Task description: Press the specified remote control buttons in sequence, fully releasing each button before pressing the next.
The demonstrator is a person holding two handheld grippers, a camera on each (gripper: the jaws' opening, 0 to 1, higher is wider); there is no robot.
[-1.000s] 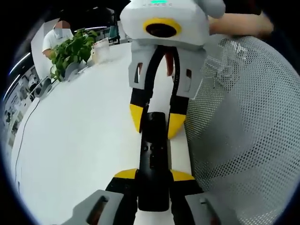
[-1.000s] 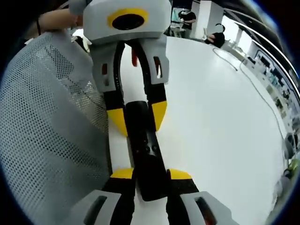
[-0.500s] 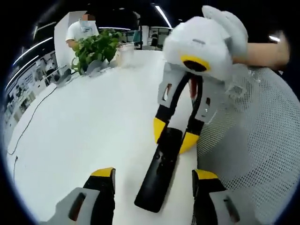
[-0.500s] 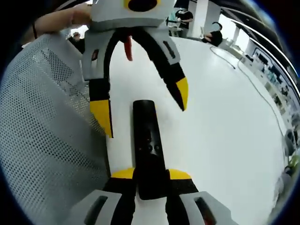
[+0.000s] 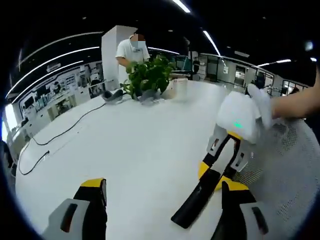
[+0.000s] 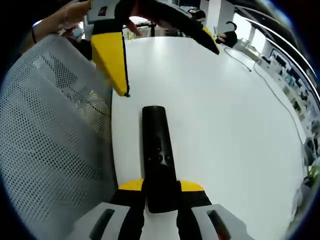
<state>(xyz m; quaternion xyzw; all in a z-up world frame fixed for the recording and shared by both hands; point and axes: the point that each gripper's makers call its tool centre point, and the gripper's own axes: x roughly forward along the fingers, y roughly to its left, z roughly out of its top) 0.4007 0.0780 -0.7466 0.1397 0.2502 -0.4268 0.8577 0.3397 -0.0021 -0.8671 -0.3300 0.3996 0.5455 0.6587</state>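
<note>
1. Right gripper view: the right gripper (image 6: 161, 186) is clamped on the near end of the black remote control (image 6: 157, 150), which lies flat on the white surface (image 6: 235, 115) and points away along the jaws
2. Small buttons show on the remote's top, about midway along it
3. The left gripper (image 6: 162, 55) hangs above the remote's far end, jaws spread wide, clear of it
4. A grey mesh panel (image 6: 50, 130) fills the left side
5. Left gripper view: the left gripper (image 5: 162, 192) stands apart, holding nothing; the remote (image 5: 197, 200) lies between its tips, gripped at its far end by the right gripper (image 5: 216, 176)
6. A potted plant (image 5: 150, 75) and a cable (image 5: 60, 135) sit farther back, a person (image 5: 131, 50) behind
</note>
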